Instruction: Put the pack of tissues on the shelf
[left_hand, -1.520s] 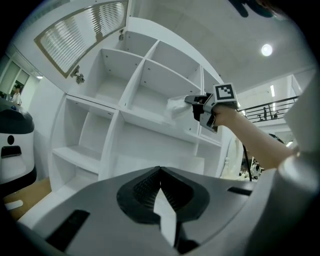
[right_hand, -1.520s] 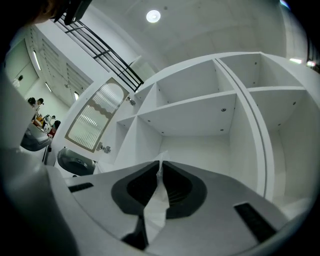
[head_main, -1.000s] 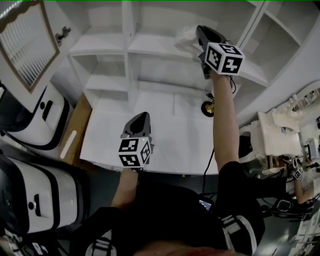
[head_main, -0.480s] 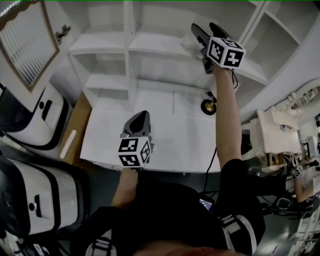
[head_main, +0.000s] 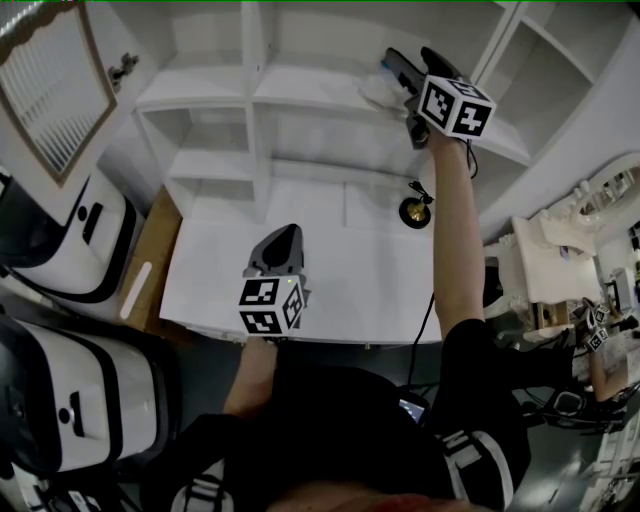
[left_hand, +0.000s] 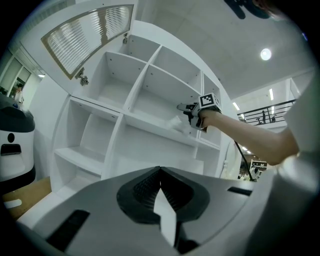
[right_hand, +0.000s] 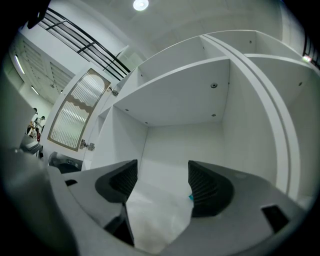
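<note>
The pack of tissues, white and soft, lies on an upper shelf board of the white shelf unit. My right gripper is held up at that compartment. Its jaws have just been opening and now stand wide. In the right gripper view the pack lies low between the pads with a gap at each side, a small blue bit at its right edge. My left gripper hovers over the white table, shut and empty. From the left gripper view, the right gripper reaches the pack.
A black round object with a cable sits at the back of the table. White-and-black machines stand at the left beside a wooden board. A ribbed-glass cabinet door hangs open at the upper left.
The right gripper's jaws went from shut on the pack to wide apart, leaving the pack on the shelf board. The left gripper stayed where it was.
</note>
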